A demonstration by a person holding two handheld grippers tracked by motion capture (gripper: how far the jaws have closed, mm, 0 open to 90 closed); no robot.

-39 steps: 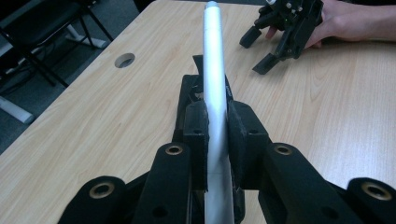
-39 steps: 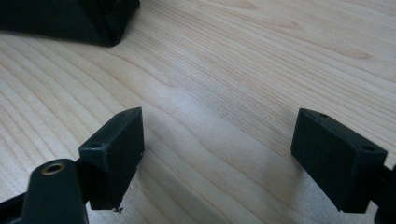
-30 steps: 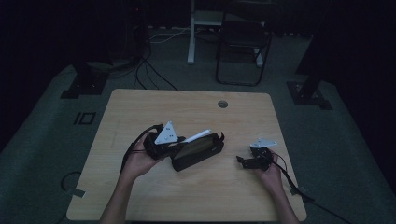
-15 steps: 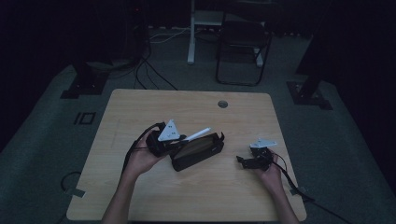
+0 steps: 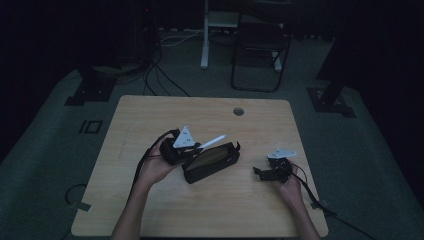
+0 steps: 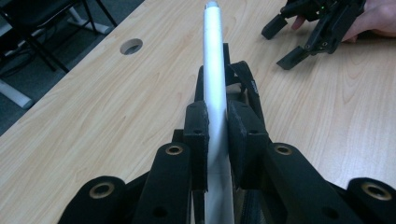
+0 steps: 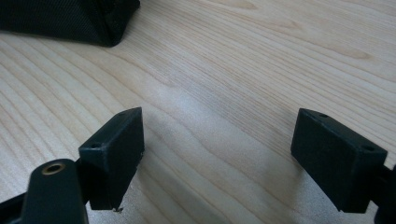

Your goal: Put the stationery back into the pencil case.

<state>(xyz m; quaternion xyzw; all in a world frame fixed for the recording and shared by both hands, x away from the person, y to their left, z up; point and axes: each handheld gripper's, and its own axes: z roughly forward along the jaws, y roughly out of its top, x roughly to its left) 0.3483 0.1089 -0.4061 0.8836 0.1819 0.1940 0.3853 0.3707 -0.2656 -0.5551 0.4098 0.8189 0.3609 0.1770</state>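
Note:
My left gripper (image 6: 217, 123) is shut on a white pen-like stick (image 6: 214, 70), which points away over a black fabric pouch (image 6: 243, 81). From above, the left gripper (image 5: 192, 146) hangs at the pouch's (image 5: 210, 164) left end, with the white stick (image 5: 211, 142) slanting up and to the right above the open top. My right gripper (image 5: 261, 173) rests on the table to the right of the pouch, its jaws apart. Its own view shows the gripper (image 7: 217, 158) open with bare wood between the pads and a corner of the pouch (image 7: 70, 18) at the upper left.
The wooden table (image 5: 150, 115) has a round cable hole (image 5: 238, 111) near its far edge. A chair (image 5: 260, 55) and a white desk leg (image 5: 205, 35) stand on the dark floor beyond. Cables trail from both grippers.
The left gripper and the stick have shifted very slightly to the right over the pouch. The right gripper has stayed where it was.

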